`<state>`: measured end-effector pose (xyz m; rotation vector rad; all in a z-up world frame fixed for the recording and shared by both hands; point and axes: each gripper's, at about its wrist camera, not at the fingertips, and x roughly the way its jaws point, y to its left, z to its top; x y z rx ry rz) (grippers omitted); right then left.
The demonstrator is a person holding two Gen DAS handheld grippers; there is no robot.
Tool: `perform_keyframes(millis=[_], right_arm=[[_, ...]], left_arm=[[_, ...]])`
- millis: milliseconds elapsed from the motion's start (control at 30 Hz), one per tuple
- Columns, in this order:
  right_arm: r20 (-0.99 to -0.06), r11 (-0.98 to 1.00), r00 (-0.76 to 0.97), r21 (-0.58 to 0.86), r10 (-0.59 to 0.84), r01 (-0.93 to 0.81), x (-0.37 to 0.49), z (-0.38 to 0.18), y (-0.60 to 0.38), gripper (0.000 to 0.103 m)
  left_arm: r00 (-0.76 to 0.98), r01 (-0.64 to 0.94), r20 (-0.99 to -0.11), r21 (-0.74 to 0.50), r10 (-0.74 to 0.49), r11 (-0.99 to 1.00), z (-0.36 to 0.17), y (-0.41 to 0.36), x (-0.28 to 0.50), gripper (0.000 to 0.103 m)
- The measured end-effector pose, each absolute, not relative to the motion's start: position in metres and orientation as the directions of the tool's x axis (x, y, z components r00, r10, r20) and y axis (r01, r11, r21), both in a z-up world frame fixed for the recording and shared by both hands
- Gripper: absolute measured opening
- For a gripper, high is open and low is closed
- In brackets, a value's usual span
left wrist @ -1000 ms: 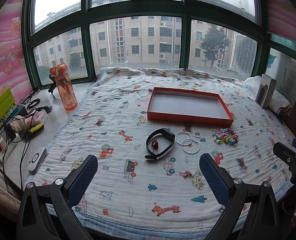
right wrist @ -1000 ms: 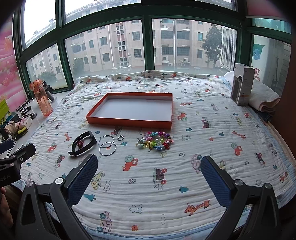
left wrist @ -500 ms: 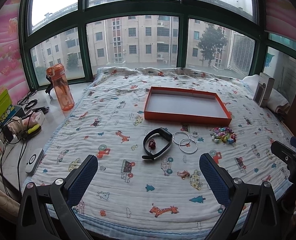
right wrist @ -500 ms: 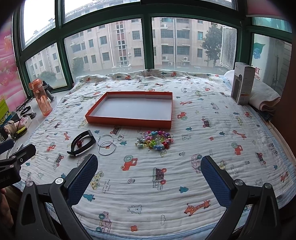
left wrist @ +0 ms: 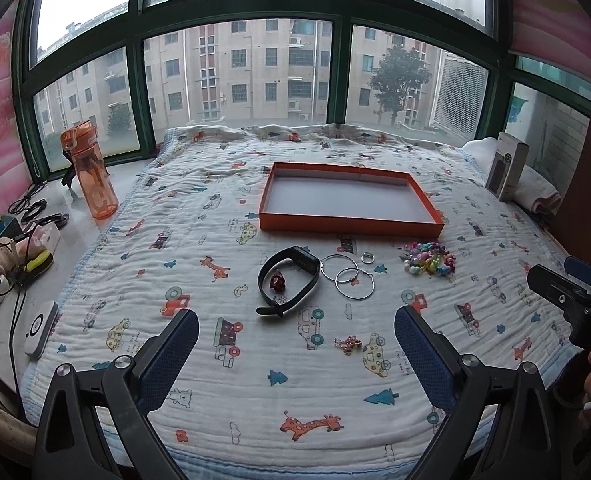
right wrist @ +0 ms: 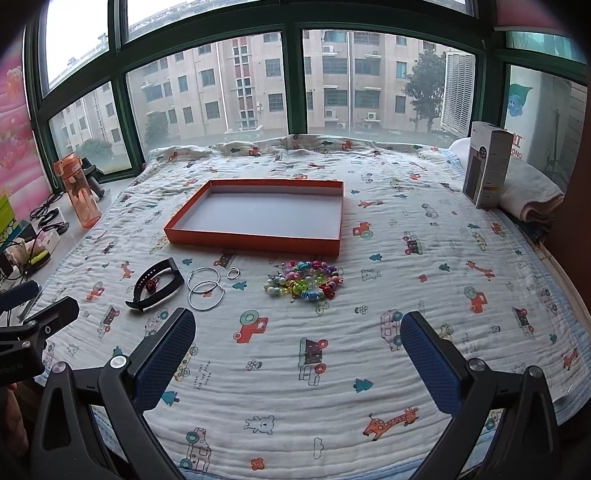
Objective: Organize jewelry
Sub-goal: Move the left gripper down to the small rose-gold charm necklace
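Left gripper (left wrist: pixel 295 336) and right gripper (right wrist: pixel 297 332) hover, fingers spread, above the cartoon-print quilt (left wrist: pixel 199 240); 2 silver hoops (left wrist: pixel 347 276), possibly earrings, lie near the shallow orange cardboard tray (left wrist: pixel 349 224).

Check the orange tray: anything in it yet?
Empty. The orange tray shows only its bare grey floor in both views; the black band, hoops and bead bracelet lie on the blanket in front of it.

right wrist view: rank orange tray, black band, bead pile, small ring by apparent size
1. orange tray
2. bead pile and black band, too close to rank
3. small ring
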<state>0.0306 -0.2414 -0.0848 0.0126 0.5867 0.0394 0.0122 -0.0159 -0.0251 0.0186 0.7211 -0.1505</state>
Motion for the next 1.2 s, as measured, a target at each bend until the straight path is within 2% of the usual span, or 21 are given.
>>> perform_keyframes(millis=[100,433,533,1200], right_arm=[[-0.548,0.999,0.835,0.023,0.05,-0.045,0.032,-0.086,-0.242,0.103],[-0.566,0.997,0.821,0.038,0.078,-0.069,0.046,-0.099,-0.248,0.103],[-0.58,0.996,0.81,0.05,0.088,-0.073,0.05,-0.104,-0.249,0.103],[-0.641,0.99,0.755,0.102,0.141,-0.098,0.076,-0.128,-0.253,0.103]], left_arm=[[0.73,0.186,-0.663,-0.036,-0.162,0.982,-0.032,-0.019,0.015,0.099],[0.602,0.31,-0.749,-0.099,-0.276,0.946,-0.085,-0.03,0.027,0.067],[0.572,0.328,-0.766,-0.114,-0.294,0.938,-0.097,-0.036,0.033,0.062],[0.514,0.253,-0.839,-0.05,-0.178,0.966,-0.132,-0.048,0.102,0.061]])
